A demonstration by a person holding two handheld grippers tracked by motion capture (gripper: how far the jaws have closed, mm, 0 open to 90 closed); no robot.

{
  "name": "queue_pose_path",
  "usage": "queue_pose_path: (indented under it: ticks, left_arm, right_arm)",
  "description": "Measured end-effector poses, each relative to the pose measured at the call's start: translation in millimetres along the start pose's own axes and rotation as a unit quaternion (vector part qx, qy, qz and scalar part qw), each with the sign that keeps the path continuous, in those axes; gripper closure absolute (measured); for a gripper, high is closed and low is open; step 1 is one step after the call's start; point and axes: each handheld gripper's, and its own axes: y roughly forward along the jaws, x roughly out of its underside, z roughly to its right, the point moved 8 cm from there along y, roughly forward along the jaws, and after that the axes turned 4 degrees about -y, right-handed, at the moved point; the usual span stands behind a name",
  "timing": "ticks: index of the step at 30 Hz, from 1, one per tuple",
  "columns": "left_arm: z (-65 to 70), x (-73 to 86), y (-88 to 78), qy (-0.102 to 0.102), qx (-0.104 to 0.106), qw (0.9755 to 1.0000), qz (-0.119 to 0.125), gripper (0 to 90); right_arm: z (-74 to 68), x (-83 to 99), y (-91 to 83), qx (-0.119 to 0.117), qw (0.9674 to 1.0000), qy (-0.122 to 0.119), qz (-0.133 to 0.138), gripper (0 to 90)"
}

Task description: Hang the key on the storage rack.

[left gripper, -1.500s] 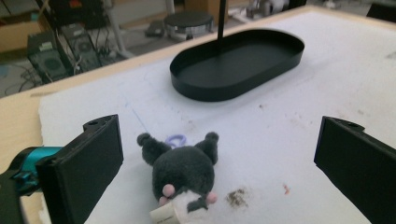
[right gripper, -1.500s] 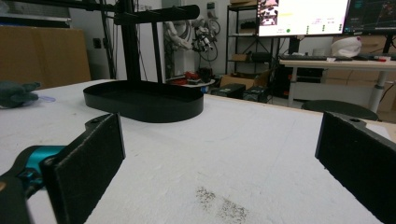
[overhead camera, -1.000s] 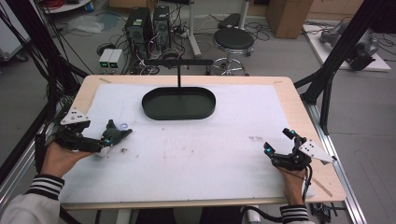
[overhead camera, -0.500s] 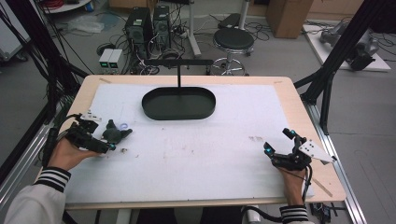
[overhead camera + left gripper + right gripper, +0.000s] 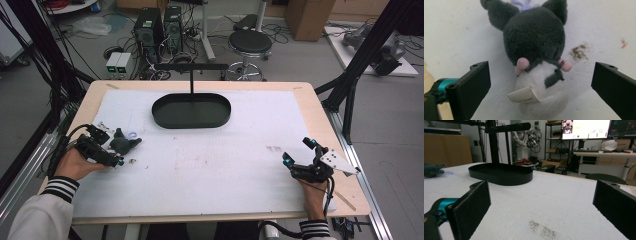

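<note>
Straddling plush toy (image 5: 534,50), left gripper (image 5: 541,82) jaws wide

A robotics lab: computer towers (image 5: 159,26) and cables (image 5: 60,75) crowd the floor behind the table (image 5: 305,95), with monitors (image 5: 586,128), shelving (image 5: 552,137) and a robot arm (image 5: 531,138) beyond.
</note>
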Motion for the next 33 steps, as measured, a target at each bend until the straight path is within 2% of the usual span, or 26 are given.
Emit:
queue_pose_path:
  ticks: [1, 5, 8, 10, 12, 14, 15, 17, 18, 20, 21, 26, 30, 33]
  left_arm:
    - [-1.6, 1.4, 1.9, -0.002, -0.004, 0.9999, -0.011, 2.8]
    - [-3.0, 3.9, 3.7, -0.005, -0.007, 0.9997, -0.024, 3.0]
    - [-4.5, 6.8, 6.6, -0.005, -0.022, 0.9990, -0.038, 11.8]
    - [-2.1, 8.7, 9.3, -0.006, -0.012, 0.9987, -0.048, 11.8]
    - [-2.3, 8.2, 10.1, -0.006, -0.014, 0.9987, -0.049, 12.3]
    - [-2.3, 8.2, 10.2, -0.009, -0.013, 0.9986, -0.051, 16.1]
    - [-1.6, 8.7, 10.4, -0.012, -0.005, 0.9985, -0.054, 19.4]
    - [-1.4, 8.8, 10.4, -0.010, -0.003, 0.9985, -0.054, 26.6]
    - [-0.7, 8.8, 10.4, -0.008, 0.001, 0.9986, -0.053, 26.6]
    - [0.9, 8.6, 10.6, -0.001, 0.007, 0.9987, -0.050, 39.2]
    - [0.8, 8.1, 11.6, 0.002, 0.001, 0.9988, -0.049, 47.2]
    - [-0.3, 7.8, 11.7, 0.004, -0.001, 0.9990, -0.044, 53.1]
    - [0.2, 7.6, 10.5, 0.014, -0.003, 0.9993, -0.036, 54.6]
    - [1.5, 1.9, 6.4, 0.010, -0.001, 0.9999, -0.012, 55.2]
  right_arm:
    - [0.1, 0.1, 0.0, 0.001, 1.0000, 0.001, 0.000, 0.5]
    - [0.0, 0.1, -0.1, 0.001, 1.0000, 0.000, -0.001, 0.5]
    - [0.1, 0.0, 0.0, 0.000, 1.0000, 0.000, 0.000, 0.5]
    - [0.1, 0.0, 0.0, 0.000, 1.0000, 0.000, 0.000, 0.4]
    - [0.1, 0.0, 0.0, 0.000, 1.0000, 0.000, 0.000, 0.5]
    - [0.1, 0.1, 0.0, 0.001, 1.0000, 0.001, 0.000, 0.5]
    - [0.1, 0.1, 0.0, 0.001, 1.0000, 0.001, 0.000, 0.5]
    - [0.2, 0.1, -0.1, 0.001, 1.0000, 0.001, 0.000, 0.5]
    - [0.1, 0.1, 0.0, 0.001, 1.0000, 0.001, 0.000, 0.5]
    - [0.1, 0.1, 0.0, 0.001, 1.0000, 0.000, -0.001, 0.5]
    - [0.0, 0.1, 0.0, 0.001, 1.0000, 0.000, -0.001, 0.5]
    - [-0.1, -0.1, 0.1, 0.000, 1.0000, 0.000, 0.000, 0.5]
    - [0.0, 0.0, 0.1, 0.001, 1.0000, 0.000, 0.000, 0.5]
    - [0.1, -0.1, 0.1, 0.001, 1.0000, 0.000, 0.000, 0.5]
